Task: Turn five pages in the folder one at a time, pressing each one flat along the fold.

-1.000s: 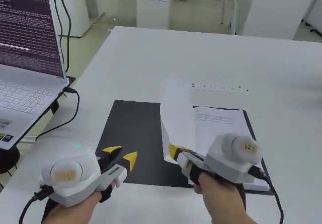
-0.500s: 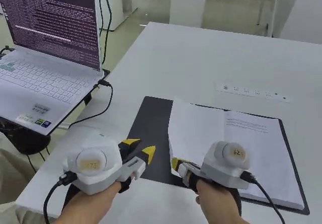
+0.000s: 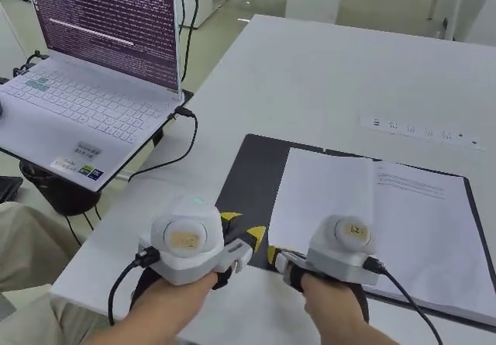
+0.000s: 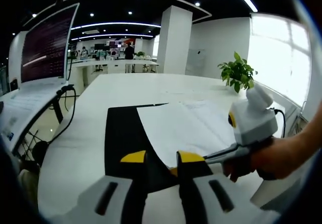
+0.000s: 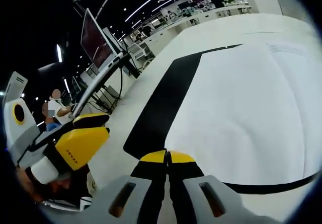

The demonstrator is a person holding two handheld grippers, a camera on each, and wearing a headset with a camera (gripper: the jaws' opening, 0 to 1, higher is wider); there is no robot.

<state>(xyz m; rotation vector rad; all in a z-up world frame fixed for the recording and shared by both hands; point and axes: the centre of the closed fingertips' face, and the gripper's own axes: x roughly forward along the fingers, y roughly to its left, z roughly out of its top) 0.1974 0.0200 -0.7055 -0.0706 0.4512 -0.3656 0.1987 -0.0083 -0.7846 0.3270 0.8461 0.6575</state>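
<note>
folder (image 3: 248, 182) lies open on the worktop (image 3: 310, 74), its fold running straight away from me. right hand-held gripper (image 3: 273, 253) is pinched shut on the near corner of the page (image 3: 325, 198), which is coming across the fold toward the folder's black left cover. left hand-held gripper (image 3: 244, 226) hangs just left of that corner over the cover's near edge, jaws partly apart, empty. my read: the page lands leftward, and the left one sits nearer to press the fold.

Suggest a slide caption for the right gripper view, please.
Right gripper, jaws shut on a page over the black folder.
</note>
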